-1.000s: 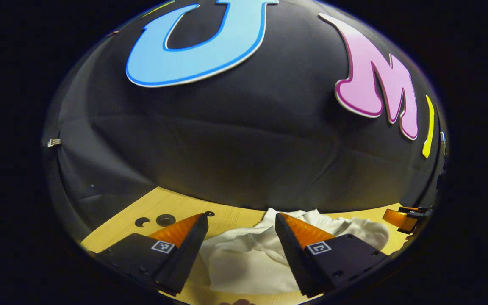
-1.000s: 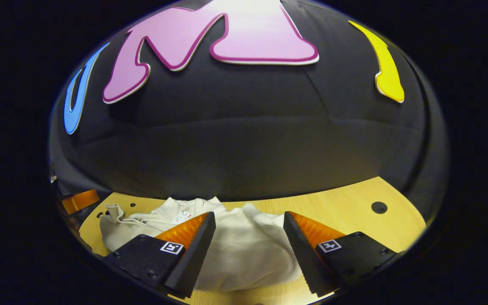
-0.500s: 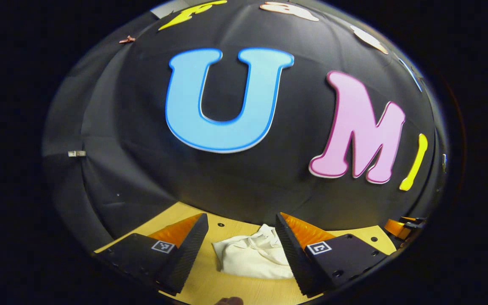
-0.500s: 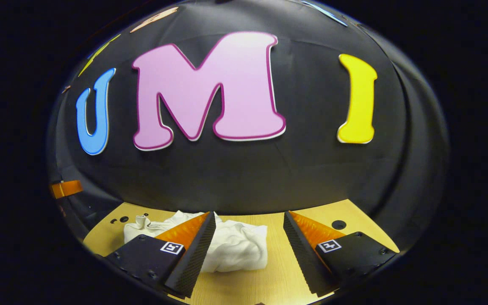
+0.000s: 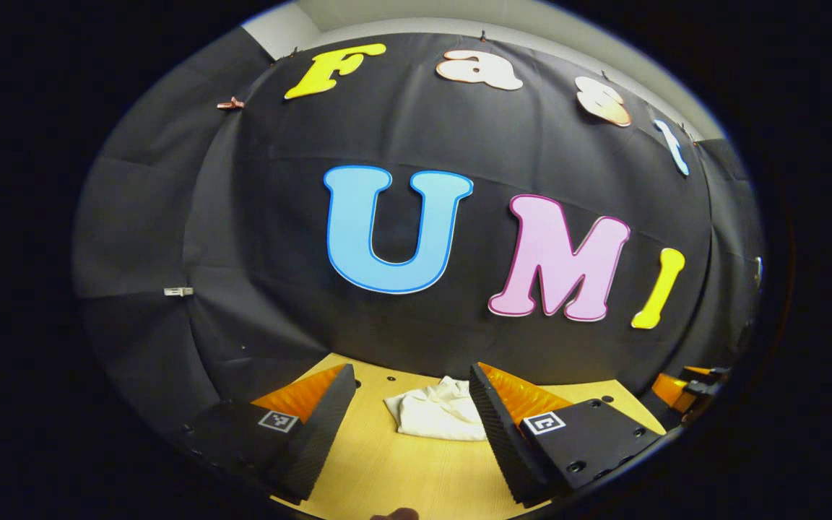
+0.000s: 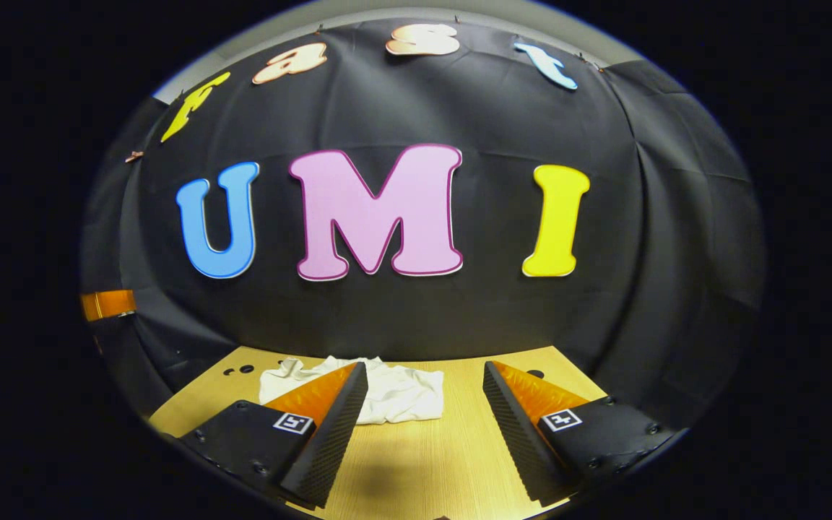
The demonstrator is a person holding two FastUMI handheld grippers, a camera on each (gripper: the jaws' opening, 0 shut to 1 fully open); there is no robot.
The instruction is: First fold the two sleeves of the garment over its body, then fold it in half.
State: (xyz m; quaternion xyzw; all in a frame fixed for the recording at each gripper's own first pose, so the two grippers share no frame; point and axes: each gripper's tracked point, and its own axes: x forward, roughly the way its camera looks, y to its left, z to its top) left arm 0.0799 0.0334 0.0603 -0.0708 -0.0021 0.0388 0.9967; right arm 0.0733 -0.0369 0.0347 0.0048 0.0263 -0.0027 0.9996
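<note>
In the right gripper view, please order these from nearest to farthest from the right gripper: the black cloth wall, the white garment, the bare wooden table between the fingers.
1. The wooden table, directly between and below the fingers of the right gripper.
2. The white garment, ahead and slightly left, lying bunched on the table.
3. The black cloth wall, behind the table's far edge.

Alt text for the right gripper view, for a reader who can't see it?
A white garment lies bunched on a wooden table before a black cloth wall. The right gripper hangs open above the table, holding nothing.
</note>
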